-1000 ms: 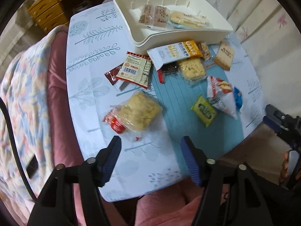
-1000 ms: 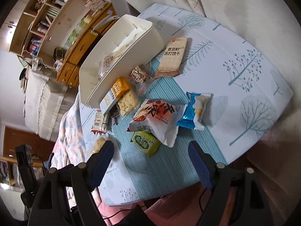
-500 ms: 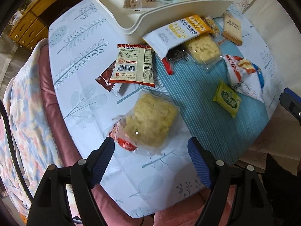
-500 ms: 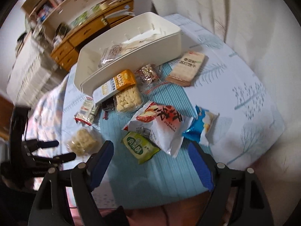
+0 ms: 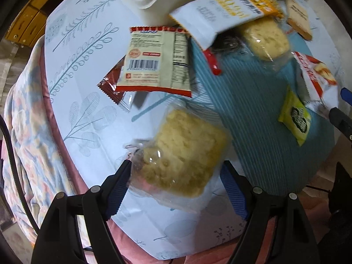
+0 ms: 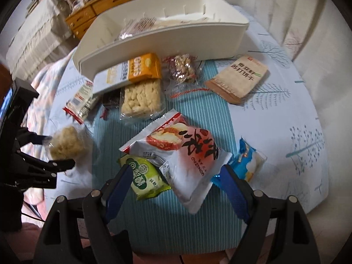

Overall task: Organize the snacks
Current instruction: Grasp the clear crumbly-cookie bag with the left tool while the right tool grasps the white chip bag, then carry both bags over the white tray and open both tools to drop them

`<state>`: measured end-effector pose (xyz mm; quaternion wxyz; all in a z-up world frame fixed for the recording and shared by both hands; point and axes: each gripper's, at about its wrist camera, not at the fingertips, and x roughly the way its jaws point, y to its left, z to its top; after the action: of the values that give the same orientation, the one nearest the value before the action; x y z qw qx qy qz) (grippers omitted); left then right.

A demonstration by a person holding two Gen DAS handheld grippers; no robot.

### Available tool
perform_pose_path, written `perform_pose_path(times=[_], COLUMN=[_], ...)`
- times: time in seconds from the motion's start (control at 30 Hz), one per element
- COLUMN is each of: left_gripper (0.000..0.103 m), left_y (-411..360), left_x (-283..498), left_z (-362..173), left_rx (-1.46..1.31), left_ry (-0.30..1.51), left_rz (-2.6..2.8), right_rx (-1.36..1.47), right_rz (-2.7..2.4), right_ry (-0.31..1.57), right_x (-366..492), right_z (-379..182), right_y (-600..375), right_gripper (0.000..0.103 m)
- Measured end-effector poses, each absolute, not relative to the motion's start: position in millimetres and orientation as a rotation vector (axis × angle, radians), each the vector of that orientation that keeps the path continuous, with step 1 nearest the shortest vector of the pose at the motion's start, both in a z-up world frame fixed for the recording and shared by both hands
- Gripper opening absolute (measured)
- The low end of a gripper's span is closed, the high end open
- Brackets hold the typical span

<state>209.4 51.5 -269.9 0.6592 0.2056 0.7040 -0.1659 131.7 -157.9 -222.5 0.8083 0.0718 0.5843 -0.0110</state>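
A clear pack of pale crispy snack lies near the table's front edge, between the open fingers of my left gripper; it also shows in the right wrist view. My right gripper is open, over a green packet and a white and red bag. The white bin at the back holds a few wrapped snacks. Against it lean an orange and white oats pack and a clear rice cracker pack.
A blue packet, a tan cracker pack, a nut pack and a red and white sachet lie on the table. A quilted bed is at the left. Wooden drawers stand behind.
My left gripper has moved forward and down so its open fingers now flank the crispy snack pack. My right gripper has dropped closer to the green packet and white bag.
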Motion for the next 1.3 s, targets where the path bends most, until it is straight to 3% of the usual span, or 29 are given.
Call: perform_pose_path(times=[0.4, 0.5, 0.53, 0.87, 1.3], left_gripper=[0.079, 0.074, 0.067, 0.053, 0.050], left_y=[58.0, 59.2, 59.9, 68.4, 85.4], left_x=[228.8, 233.0, 234.8, 244.6, 237.5], left_z=[-280.6, -283.3, -283.8, -284.2, -257.6], left_rx=[0.429, 0.426, 0.423, 0.349, 0.254], left_ry=[1.620, 1.620, 1.620, 1.621, 1.638], left_rz=[-0.309, -0.286, -0.283, -0.298, -0.293], right_rx=[0.041, 0.027, 0.029, 0.064, 0.084], right_rz=[0.031, 0.025, 0.025, 0.021, -0.006], right_ry=[1.326, 1.335, 1.337, 1.341, 1.265], right_x=[158.9, 163.1, 165.1, 169.5, 152.4], right_z=[-250.7, -255.1, -255.3, -256.3, -225.2], right_y=[-151.8, -153.4, -153.5, -168.9, -156.6], right_gripper=[0.082, 0.082, 0.082, 0.063, 0.048])
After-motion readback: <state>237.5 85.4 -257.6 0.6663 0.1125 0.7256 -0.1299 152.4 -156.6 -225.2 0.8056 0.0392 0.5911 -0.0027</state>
